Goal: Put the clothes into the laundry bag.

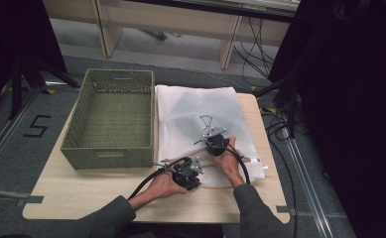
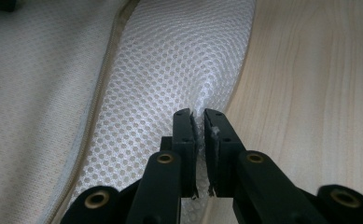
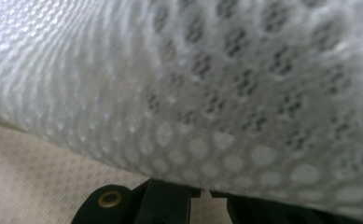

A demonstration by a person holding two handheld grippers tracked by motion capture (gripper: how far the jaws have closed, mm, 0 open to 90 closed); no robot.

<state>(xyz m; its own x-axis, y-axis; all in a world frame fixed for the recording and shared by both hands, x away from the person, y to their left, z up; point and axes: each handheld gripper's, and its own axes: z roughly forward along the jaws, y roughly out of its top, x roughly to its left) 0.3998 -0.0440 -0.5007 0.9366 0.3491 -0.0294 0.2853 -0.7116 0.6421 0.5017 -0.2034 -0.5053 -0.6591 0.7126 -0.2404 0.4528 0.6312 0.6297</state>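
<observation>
Table (image 1: 106,191) first: light wood, seen from the high view with a dark floor around it. Most of its left half toward the far edge is taken up by a green woven basket (image 1: 108,116), rectangular, with a handle slot in its far wall. Just beside the basket, over the right half, a white mesh bag (image 1: 195,106) is spread flat, running from the far edge down toward the near right corner, with something dark faintly visible through it. A zip seam (image 2: 102,88) can be seen running along the bag in the left gripper view.

Near the bag's near edge the left gripper (image 1: 186,172) is held, and its jaws are pinched tight on a puckered fold of the mesh right at the bag's border, bare wood just beside it. The right gripper (image 1: 215,144) is held on top of the bag, a bit farther in. Mesh is draped right over its camera, pretty blurry, so whether its jaws are together or apart can't be told.
</observation>
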